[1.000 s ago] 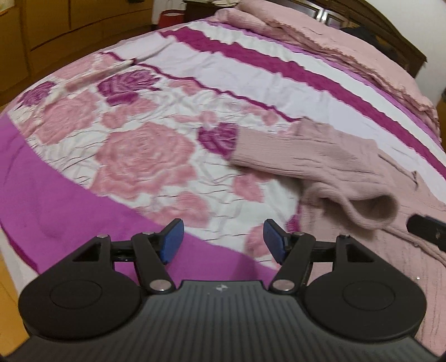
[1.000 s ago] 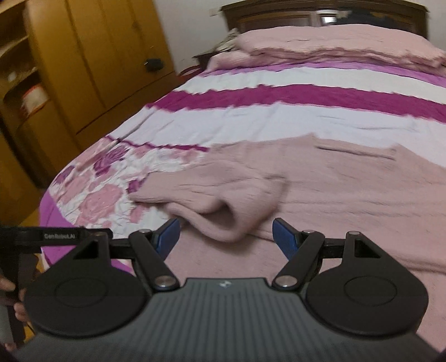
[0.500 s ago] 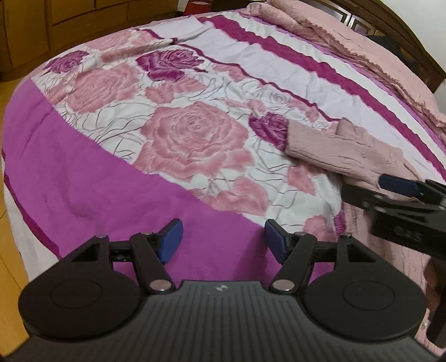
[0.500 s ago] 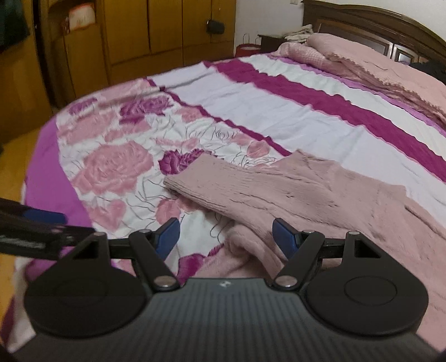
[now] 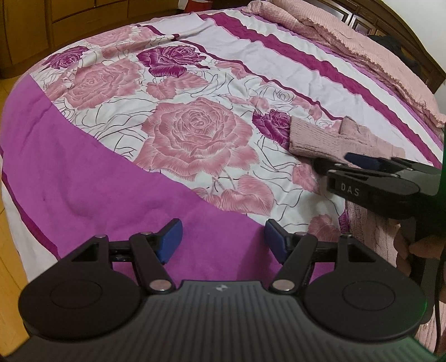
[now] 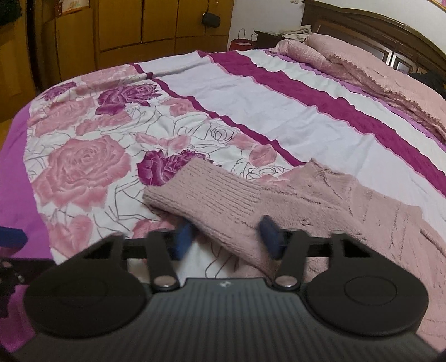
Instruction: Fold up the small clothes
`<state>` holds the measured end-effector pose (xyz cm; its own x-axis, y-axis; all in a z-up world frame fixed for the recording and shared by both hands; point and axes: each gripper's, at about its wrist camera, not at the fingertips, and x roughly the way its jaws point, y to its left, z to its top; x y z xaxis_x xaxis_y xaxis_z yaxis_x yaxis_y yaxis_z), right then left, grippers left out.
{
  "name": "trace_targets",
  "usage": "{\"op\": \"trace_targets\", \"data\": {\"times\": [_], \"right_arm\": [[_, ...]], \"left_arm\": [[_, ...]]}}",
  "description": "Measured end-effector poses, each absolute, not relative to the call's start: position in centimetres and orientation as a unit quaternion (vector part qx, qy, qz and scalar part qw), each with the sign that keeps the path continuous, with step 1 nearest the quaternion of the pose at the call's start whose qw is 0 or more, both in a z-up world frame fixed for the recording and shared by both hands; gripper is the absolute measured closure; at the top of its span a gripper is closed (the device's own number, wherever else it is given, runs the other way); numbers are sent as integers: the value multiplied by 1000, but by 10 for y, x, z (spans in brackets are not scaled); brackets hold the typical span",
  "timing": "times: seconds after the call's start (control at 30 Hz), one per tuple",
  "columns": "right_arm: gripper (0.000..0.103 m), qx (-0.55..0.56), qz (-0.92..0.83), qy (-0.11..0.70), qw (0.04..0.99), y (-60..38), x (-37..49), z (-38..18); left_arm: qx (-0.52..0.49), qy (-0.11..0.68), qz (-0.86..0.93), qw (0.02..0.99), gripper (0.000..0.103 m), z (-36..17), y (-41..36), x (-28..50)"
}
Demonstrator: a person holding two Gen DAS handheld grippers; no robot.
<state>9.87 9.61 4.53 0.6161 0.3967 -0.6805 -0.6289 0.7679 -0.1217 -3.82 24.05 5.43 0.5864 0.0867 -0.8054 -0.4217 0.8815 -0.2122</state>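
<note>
Sweater (image 6: 320, 200) of dusty pink knit lies on a bed, spread across the right side of the floral bedspread (image 5: 192, 131), with one ribbed sleeve (image 6: 206, 192) stretched out leftward over a dark purple rose.

Farthest left, in the left wrist view, wooden cabinets (image 5: 25, 30) stand beyond the bed's edge. The left gripper (image 5: 223, 239) hovers over the plain magenta band of the bedspread, its blue pads wide apart with nothing between them. To its right, the right gripper (image 5: 348, 164) reaches in from the side, its tips at the lower edge of the sleeve cuff.

In the right wrist view, wooden wardrobe doors (image 6: 156, 25) fill the upper left. The right gripper (image 6: 227, 239) sits low at the sleeve, and its jaws have just been closing. The blue pads are blurred and stand on either side of the sleeve's near edge, the knit fabric running between them; whether they already press on it I cannot tell. Farther right, the sweater's body continues, and pink pillows (image 6: 348, 64) rest against a dark wooden headboard (image 6: 370, 30).
</note>
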Motion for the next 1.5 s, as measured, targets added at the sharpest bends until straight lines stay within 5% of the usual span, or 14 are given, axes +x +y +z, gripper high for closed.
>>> {"op": "trace_targets", "data": {"times": [0.1,1.0,1.5], "right_arm": [[91,-166,289,333,882,95,100,48],[92,18,206,234,950,-87,81,153],[92,119,79,258,955,-224,62,104]], "left_arm": [[-192,431,147,869,31,55,240,-38],[-145,395,22,907,31,103,151,0],[-100,417,-48,902,30,78,76,62]]}}
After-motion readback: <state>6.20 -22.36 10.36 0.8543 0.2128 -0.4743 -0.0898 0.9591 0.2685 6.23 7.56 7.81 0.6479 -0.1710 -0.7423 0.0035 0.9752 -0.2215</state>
